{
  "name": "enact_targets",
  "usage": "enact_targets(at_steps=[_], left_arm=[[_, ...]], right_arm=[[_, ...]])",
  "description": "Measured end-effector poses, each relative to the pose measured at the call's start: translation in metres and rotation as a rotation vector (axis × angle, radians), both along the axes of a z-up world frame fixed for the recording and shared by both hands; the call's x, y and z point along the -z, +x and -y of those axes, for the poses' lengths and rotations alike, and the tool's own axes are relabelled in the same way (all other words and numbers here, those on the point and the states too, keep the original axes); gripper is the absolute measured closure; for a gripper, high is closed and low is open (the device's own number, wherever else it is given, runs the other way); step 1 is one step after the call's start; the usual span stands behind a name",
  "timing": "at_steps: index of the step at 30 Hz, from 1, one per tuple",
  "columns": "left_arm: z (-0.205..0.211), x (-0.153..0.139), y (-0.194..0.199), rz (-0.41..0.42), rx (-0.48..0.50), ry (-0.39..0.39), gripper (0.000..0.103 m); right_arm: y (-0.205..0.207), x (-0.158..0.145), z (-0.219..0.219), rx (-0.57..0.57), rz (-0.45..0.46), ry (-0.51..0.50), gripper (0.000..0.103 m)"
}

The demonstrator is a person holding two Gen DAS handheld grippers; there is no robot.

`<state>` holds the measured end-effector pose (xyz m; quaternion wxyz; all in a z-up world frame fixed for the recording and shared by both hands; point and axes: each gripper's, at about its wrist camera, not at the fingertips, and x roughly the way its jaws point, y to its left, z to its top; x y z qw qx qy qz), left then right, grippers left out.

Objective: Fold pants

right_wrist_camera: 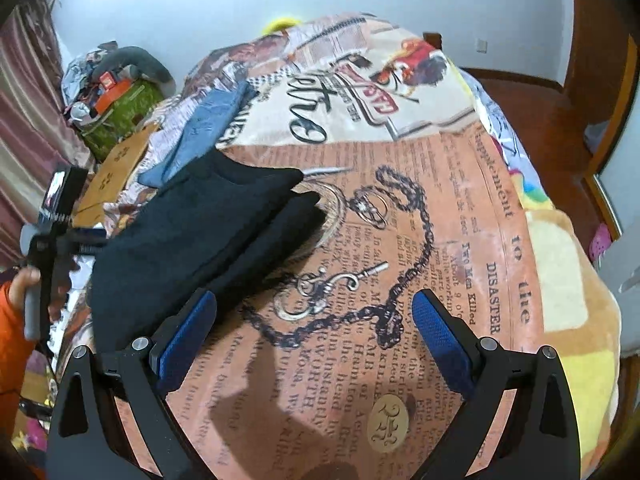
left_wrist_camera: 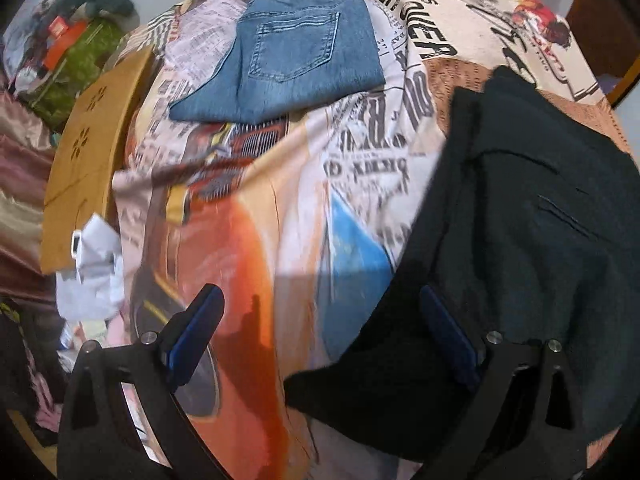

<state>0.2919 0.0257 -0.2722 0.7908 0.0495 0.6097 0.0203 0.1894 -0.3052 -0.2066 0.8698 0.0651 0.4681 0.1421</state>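
Black pants [right_wrist_camera: 192,248]; blue jeans [left_wrist_camera: 296,48]; newsprint-patterned blanket [right_wrist_camera: 440,208]; possibly blue-padded tongs [right_wrist_camera: 312,328].

A home bedroom: a bed under a printed blanket [right_wrist_camera: 460,200], curtains [right_wrist_camera: 24,92], wooden floor [right_wrist_camera: 532,108].

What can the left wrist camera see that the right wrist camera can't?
Only the left wrist view shows the jeans' back pocket and the crumpled white cloth beside the bed. Only the right wrist view shows the chain-and-key print, the wooden floor and a hand holding the left gripper. Both show the folded blue jeans, the black pants, the printed blanket, and open jaws.
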Motion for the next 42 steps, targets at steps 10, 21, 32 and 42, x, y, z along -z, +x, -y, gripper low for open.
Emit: enact_targets(at_steps=[10,21,32,42], left_arm=[[0.016,-0.014,-0.039,0.038,0.001,-0.084,0.004],[0.012,-0.06,-0.047,0.134,0.058,-0.168,0.004],[0.028,-0.034,-0.068,0.161,0.158,-0.081,0.003],[0.015,-0.041,-0.066,0.179,0.105,-0.075,0.001]], right_arm=[[-0.006,0.006,-0.035,-0.092,-0.008,-0.02,0.005],[-0.012,0.011,-0.034,-0.074,-0.029,0.042,0.009],[-0.026,0.023,-0.05,-0.176,-0.017,0.039,0.058],[-0.025,0.017,-0.046,-0.156,-0.037,0.045,0.058]])
